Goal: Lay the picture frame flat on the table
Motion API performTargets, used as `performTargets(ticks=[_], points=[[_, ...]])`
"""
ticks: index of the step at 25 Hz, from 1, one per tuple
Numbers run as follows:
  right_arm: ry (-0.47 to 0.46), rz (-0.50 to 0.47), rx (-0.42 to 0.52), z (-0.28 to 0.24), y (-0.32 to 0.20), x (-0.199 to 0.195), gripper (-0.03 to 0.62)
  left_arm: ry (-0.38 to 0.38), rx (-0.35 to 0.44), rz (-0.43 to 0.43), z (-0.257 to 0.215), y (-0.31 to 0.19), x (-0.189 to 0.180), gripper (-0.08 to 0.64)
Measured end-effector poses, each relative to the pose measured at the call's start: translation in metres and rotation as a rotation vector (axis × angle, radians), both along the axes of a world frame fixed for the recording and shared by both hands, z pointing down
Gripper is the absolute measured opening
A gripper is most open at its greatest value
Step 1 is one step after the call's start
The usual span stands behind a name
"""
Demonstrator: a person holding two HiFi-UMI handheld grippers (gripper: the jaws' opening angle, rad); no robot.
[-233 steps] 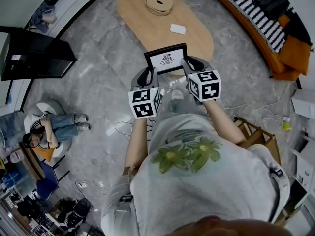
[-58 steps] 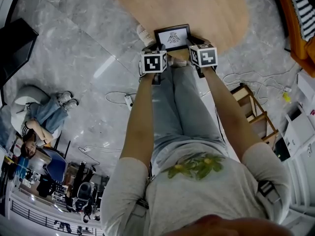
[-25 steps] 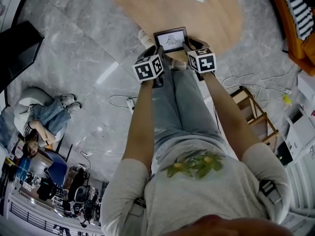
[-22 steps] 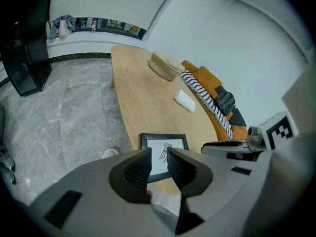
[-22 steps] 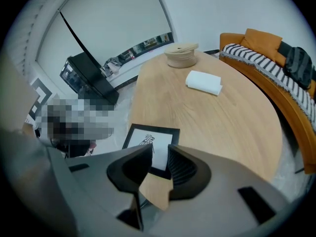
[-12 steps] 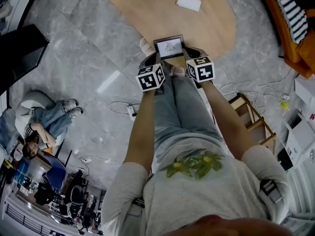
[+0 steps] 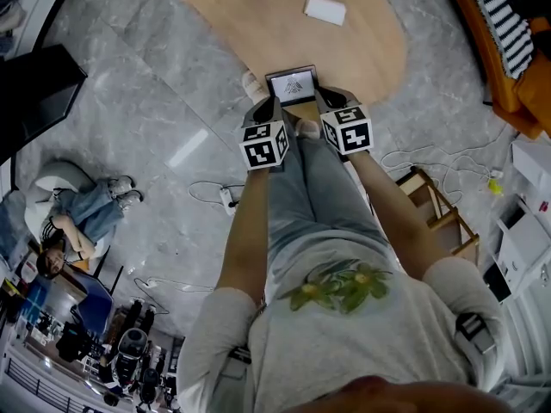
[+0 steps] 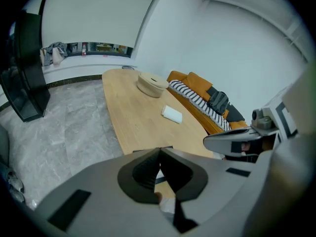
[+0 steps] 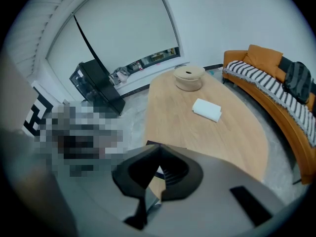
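Left gripper [image 8: 159, 151] and right gripper [image 9: 158, 150] fingers pressed together, empty, flanking picture frame [image 7: 291, 84] flat at table [image 7: 258, 15] near edge.

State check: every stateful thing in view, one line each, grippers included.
picture frame: flat on the table, picture side up, at the near edge, ungripped
left gripper: shut, empty
right gripper: shut, empty
white box: lying flat, mid-table
round wooden container: upright, at the table's far end
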State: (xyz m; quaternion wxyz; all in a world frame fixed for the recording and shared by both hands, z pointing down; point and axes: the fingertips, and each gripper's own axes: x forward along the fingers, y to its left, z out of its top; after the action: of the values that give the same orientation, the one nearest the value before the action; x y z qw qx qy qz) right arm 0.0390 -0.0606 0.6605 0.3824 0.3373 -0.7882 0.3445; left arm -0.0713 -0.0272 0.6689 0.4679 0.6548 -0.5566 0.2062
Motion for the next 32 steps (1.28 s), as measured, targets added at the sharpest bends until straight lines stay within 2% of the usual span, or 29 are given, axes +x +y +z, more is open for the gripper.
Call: performTargets(ticks=[6,16,32], points=[[-0.022,-0.013,0.011,-0.016,0.002,-0.004,0.008,-0.014,0.03,0.02,-0.016,0.001,0.003,0.017],[-0.03,-0.075,0.049,-0.057,0.007,-0.007,0.008,-0.004,0.067,-0.009,-0.058,0.007,0.004,0.017],[-0.067,-0.068,0.092,-0.111,0.013,-0.004,0.007,-0.024,0.11,0.018,-0.112,0.024,0.003,0.017]])
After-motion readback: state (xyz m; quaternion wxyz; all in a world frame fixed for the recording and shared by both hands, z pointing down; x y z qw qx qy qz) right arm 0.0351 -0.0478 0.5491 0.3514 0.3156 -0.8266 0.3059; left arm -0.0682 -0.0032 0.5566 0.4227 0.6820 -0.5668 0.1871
